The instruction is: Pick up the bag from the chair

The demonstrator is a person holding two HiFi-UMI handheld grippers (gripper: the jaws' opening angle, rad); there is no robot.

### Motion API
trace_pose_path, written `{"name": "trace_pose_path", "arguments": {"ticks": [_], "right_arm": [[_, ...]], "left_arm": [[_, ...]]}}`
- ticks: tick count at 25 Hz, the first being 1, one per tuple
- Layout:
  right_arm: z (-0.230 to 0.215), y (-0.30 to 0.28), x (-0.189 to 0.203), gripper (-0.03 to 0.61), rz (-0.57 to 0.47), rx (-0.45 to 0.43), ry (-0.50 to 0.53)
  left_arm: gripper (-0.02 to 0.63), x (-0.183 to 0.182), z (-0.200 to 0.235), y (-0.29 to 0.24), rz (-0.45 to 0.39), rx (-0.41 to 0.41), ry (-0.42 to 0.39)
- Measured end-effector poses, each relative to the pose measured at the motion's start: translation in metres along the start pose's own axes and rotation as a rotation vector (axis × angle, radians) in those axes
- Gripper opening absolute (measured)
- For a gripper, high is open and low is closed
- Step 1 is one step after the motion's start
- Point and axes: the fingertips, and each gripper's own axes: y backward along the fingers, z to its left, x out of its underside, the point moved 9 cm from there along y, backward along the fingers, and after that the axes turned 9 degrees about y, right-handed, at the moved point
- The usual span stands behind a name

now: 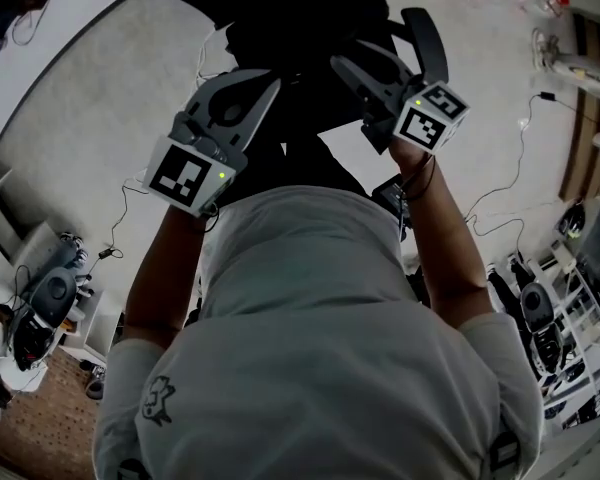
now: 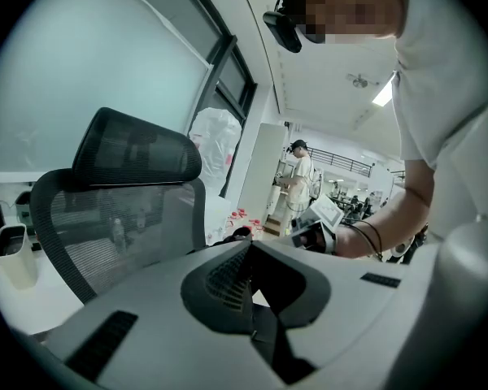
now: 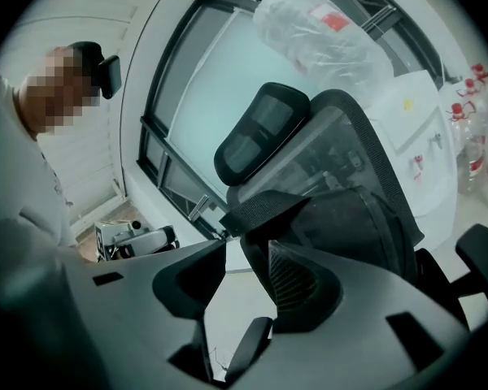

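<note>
The black mesh office chair point(image 3: 342, 136) with its headrest point(image 3: 260, 132) stands in front of a window. On its seat lies a black bag point(image 3: 358, 218), and the bag's webbing strap point(image 3: 264, 210) crosses just beyond my right gripper's point(image 3: 242, 250) tips. That gripper is open, with only floor showing between the jaws. My left gripper point(image 2: 248, 246) faces the chair's back point(image 2: 114, 226) from the other side, its tips meeting with nothing in them. In the head view both grippers, left point(image 1: 260, 83) and right point(image 1: 400, 53), are held before a dark mass at the top.
A clear plastic sack point(image 3: 317, 23) hangs behind the chair. Red-labelled bottles point(image 3: 480, 112) stand by the wall. A white cup point(image 2: 12, 254) sits on a desk at the left. Another person point(image 2: 297, 173) stands far off. Cables point(image 1: 520, 168) run across the floor.
</note>
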Motion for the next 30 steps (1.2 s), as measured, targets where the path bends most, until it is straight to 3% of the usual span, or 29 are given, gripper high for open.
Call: {"name": "trace_pose_path", "arguments": {"ticks": [14, 30], "right_arm": [[0.007, -0.037, -0.027, 0.149, -0.095, -0.120, 0.008], [-0.008, -0.078, -0.071, 0.149, -0.202, -0.148, -0.026]], "left_arm": [[0.014, -0.007, 0.005, 0.003, -0.024, 0.034, 0.015], [0.014, -0.010, 0.022, 0.001, -0.022, 0.029, 0.026]]}}
